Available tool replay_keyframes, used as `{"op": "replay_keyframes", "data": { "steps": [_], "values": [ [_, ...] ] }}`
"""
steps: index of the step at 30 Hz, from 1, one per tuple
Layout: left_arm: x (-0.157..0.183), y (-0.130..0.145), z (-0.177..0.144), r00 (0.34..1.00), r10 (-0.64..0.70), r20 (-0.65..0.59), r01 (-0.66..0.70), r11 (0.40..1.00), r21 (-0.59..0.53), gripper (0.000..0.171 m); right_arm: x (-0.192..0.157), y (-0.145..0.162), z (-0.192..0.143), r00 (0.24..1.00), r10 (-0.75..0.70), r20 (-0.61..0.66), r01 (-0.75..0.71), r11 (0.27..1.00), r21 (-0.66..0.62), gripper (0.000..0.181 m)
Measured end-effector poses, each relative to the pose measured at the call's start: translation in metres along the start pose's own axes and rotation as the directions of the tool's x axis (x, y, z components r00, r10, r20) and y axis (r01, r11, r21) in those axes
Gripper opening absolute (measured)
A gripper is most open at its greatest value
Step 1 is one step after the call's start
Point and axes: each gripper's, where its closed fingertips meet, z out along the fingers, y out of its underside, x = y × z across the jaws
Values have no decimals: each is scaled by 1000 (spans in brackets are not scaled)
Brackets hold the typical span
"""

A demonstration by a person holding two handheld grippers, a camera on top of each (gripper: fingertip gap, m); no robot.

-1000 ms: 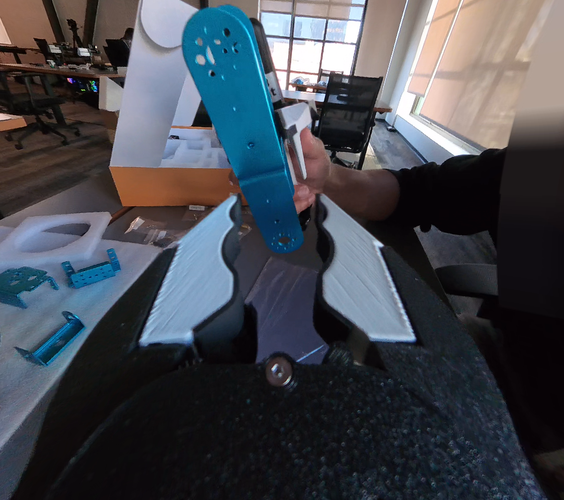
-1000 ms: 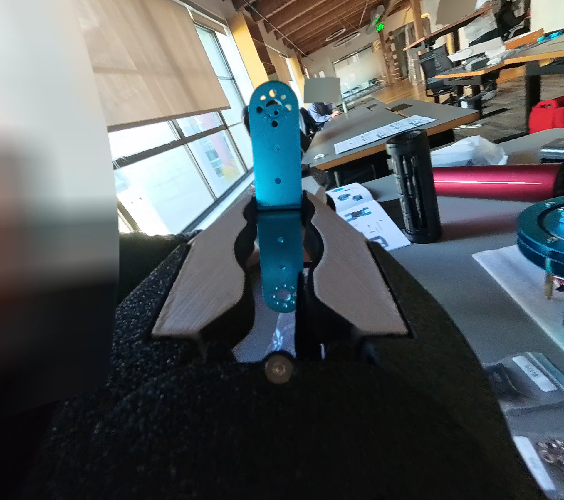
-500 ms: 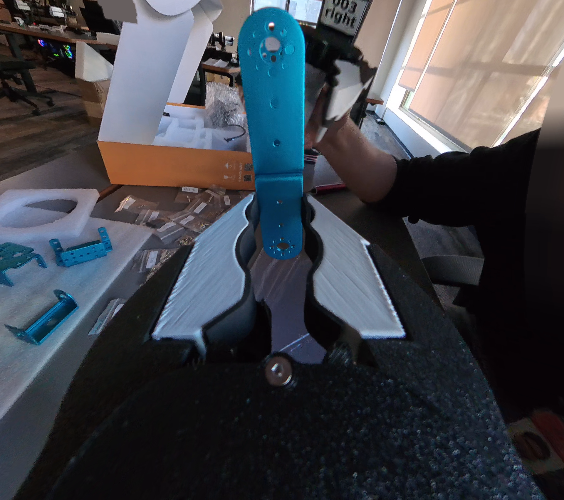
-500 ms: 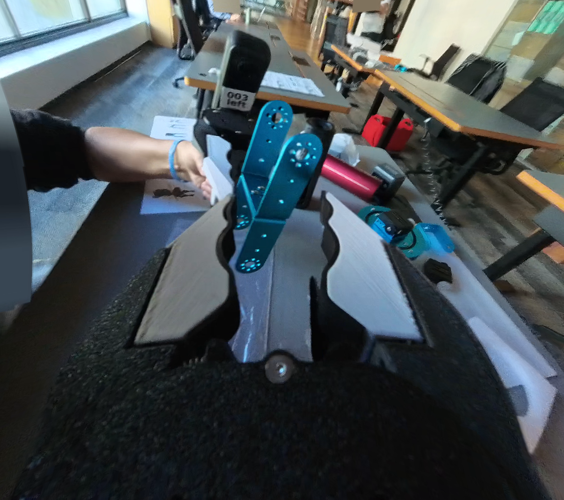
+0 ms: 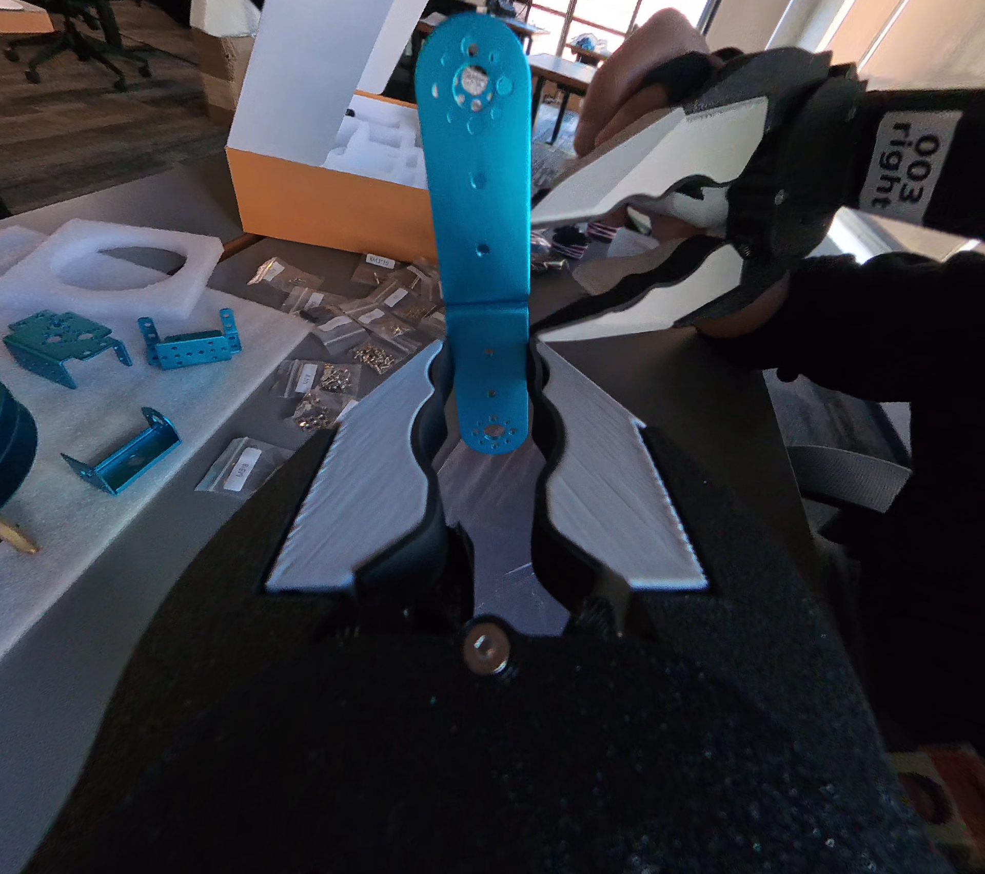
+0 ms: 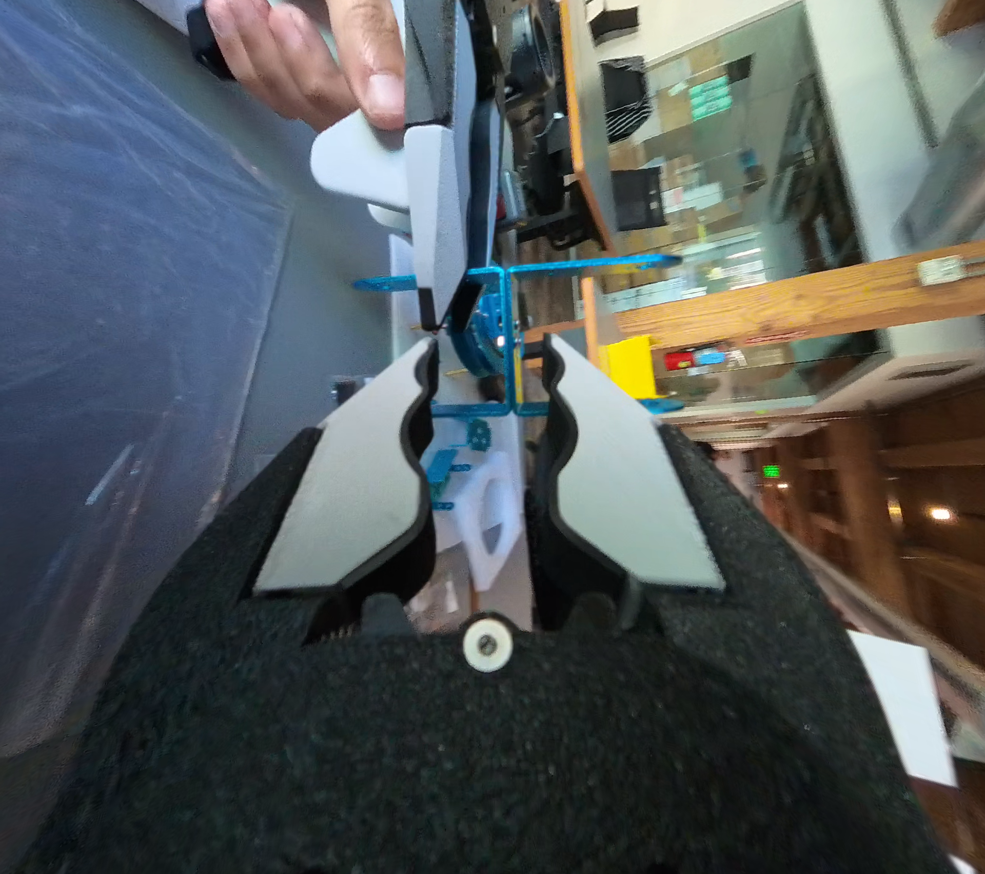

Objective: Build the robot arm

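My left gripper [image 5: 486,352] is shut on the lower flange of a long blue metal bracket [image 5: 474,182] with holes and holds it upright above the dark table [image 5: 666,379]. My right gripper [image 5: 533,275] comes in from the right, rolled on its side. Its jaws stand open, one above the other, with their tips at the bracket's right edge. In the right wrist view my right gripper [image 6: 490,342] is open, and the bracket [image 6: 586,263] shows edge-on just beyond its tips. There the left gripper [image 6: 445,315] and a hand [image 6: 320,22] reach down from the top.
An open orange-and-white box [image 5: 320,203] stands behind. A white foam sheet [image 5: 80,502] at the left carries small blue brackets [image 5: 186,342] and a foam frame [image 5: 122,256]. Several bags of screws [image 5: 330,379] lie beside it.
A second ago my right gripper held the bracket and my left was open. My left gripper shut on it, my right let go, drew away, rolled sideways and came back open to the bracket's edge.
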Motion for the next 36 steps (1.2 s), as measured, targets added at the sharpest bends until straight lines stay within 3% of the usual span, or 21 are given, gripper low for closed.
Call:
{"op": "replay_keyframes", "data": {
  "steps": [3, 10, 21, 30, 33, 36],
  "values": [
    [5, 3, 3, 1000, 19, -3, -19, 1000, -20, 26, -2, 5, 6, 995, -85, -50, 84, 996, -24, 30],
    [8, 9, 9, 1000, 11, -17, -11, 999, -39, 26, -1, 8, 10, 991, -105, -83, 104, 994, -26, 12],
    [9, 5, 7, 1000, -2, -23, 2, 1000, -22, 26, 2, 10, 11, 986, -131, -107, 126, 991, -46, 7],
    [16, -9, 2, 998, 30, -47, -27, 997, 68, 32, 15, 8, 6, 993, -26, -112, 23, 999, -28, 6],
    [19, -16, -3, 996, 44, -71, -36, 994, 107, 45, 21, 13, 6, 991, 105, -80, -105, 994, 2, 6],
    [23, -29, -14, 991, 53, -122, -29, 982, 184, 45, 23, 11, 3, 951, 307, 33, -309, 947, 89, 6]
  ]
}}
